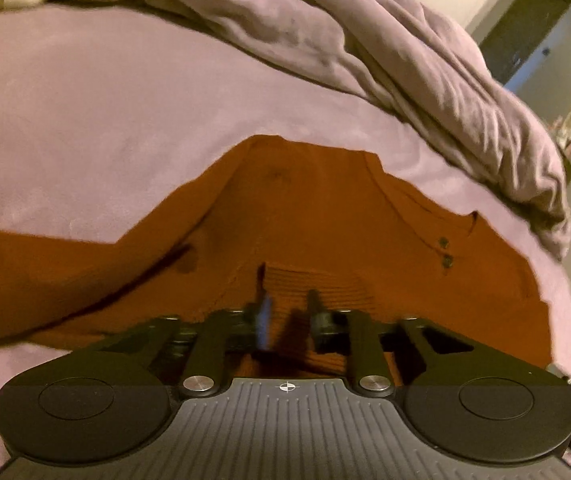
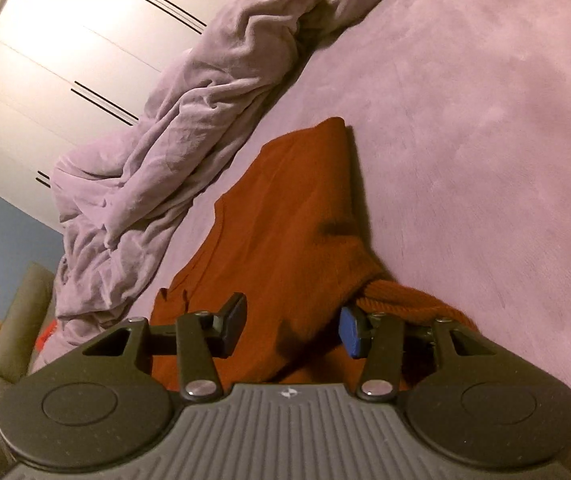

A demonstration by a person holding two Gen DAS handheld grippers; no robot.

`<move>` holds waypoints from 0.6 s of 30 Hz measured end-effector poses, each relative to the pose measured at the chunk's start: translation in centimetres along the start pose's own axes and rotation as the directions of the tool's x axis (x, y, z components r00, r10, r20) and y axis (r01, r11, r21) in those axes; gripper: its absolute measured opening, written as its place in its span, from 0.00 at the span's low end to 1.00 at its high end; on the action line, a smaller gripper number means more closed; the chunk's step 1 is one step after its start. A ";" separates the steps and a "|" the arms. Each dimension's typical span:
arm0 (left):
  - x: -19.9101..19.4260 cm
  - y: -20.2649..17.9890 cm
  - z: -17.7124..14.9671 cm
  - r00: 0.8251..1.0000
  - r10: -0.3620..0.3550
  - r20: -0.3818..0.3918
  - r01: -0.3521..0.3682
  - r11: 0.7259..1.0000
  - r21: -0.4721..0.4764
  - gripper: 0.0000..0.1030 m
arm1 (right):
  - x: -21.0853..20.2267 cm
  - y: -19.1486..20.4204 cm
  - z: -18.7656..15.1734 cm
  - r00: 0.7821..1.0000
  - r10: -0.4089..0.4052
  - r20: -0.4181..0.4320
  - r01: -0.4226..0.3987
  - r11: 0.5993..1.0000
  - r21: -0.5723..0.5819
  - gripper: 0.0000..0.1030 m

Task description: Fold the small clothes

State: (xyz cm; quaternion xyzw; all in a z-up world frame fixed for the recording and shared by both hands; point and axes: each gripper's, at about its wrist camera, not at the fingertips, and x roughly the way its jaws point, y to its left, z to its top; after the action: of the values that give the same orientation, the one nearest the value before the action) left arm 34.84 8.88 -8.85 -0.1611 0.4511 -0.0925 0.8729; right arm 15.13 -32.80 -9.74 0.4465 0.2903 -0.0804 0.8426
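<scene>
**A:** Where is the garment?

**B:** The rust-orange top lies on the bed, on its lilac cover, near the cameras. A crumpled lilac blanket is heaped at the far side.

**A:** And the left claw?

**B:** Pressed almost together, pinching the ribbed cuff of the top, over the garment's body near its two buttons.

**A:** The right claw?

**B:** Spread, with orange cloth between its fingers; the pads do not press on it. A white wardrobe stands beyond.
</scene>
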 end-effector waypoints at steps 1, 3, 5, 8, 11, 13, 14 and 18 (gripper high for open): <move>0.0 -0.3 -0.1 1.000 0.009 0.007 -0.009 1.000 0.021 0.09 | 0.2 0.1 0.0 1.000 -0.008 0.002 0.008 1.000 -0.013 0.43; -0.1 -0.9 0.0 0.999 0.005 0.033 -0.007 0.999 0.054 0.06 | 0.4 0.5 0.1 1.000 -0.029 0.004 0.029 0.998 -0.054 0.34; -0.5 -1.4 0.3 0.998 -0.001 0.068 -0.004 0.997 0.072 0.06 | 0.6 0.6 0.2 0.999 -0.048 0.008 0.049 0.995 -0.083 0.23; -1.4 -2.1 1.2 0.992 -0.011 0.127 -0.002 0.995 0.097 0.05 | 0.9 0.6 0.3 0.996 -0.084 0.011 0.085 0.988 -0.127 0.10; -2.1 -3.2 2.1 0.984 -0.019 0.179 -0.006 0.991 0.135 0.03 | 0.9 1.6 0.4 0.992 -0.123 0.036 0.128 0.971 -0.202 0.09; -2.6 -4.0 2.3 0.976 -0.029 0.217 -0.008 0.986 0.168 0.02 | 0.3 2.8 0.3 0.982 -0.154 0.110 0.180 0.942 -0.285 0.09; -2.6 -4.3 2.4 0.974 -0.025 0.226 -0.018 0.983 0.185 0.02 | -0.1 3.4 0.1 0.971 -0.171 0.169 0.219 0.920 -0.326 0.09; -1.2 -3.3 1.6 0.988 0.004 0.153 -0.032 0.982 0.186 0.03 | 0.0 3.9 -0.9 0.953 -0.234 0.192 0.294 0.865 -0.406 0.11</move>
State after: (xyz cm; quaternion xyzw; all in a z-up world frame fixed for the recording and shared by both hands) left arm 35.41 6.45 -5.90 -0.0804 0.3739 -0.1143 0.9169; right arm 16.34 -29.82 -7.38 0.1992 0.3012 -0.1595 0.9188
